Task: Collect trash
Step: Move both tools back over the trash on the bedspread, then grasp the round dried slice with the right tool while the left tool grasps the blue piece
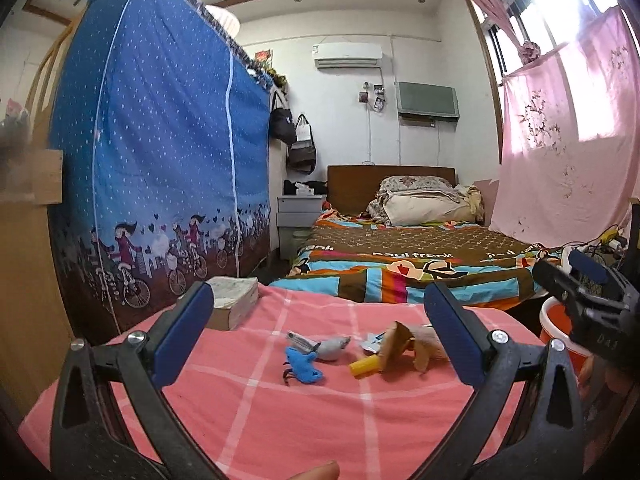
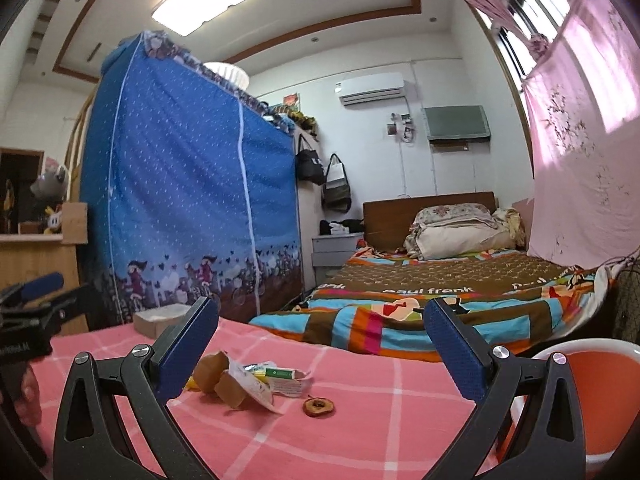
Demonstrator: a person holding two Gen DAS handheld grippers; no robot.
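Trash lies on a pink checked tablecloth (image 1: 248,412). In the left wrist view I see a blue scrap (image 1: 303,365), a grey wrapper (image 1: 326,347), a yellow tube (image 1: 365,367) and brown torn cardboard (image 1: 396,342). My left gripper (image 1: 320,324) is open and empty, just short of them. In the right wrist view the brown cardboard pieces (image 2: 218,376), a white and green wrapper (image 2: 280,378) and a dried fruit slice (image 2: 319,407) lie ahead. My right gripper (image 2: 322,344) is open and empty above the cloth. An orange bin (image 2: 600,396) stands at the right.
A thick book (image 1: 234,300) lies at the table's far left edge. A bed with a colourful blanket (image 1: 400,256) is behind the table. A tall blue fabric wardrobe (image 1: 160,160) stands at the left. Pink curtains (image 1: 568,132) hang at the right. The orange bin's rim (image 1: 554,322) shows beside the right gripper body.
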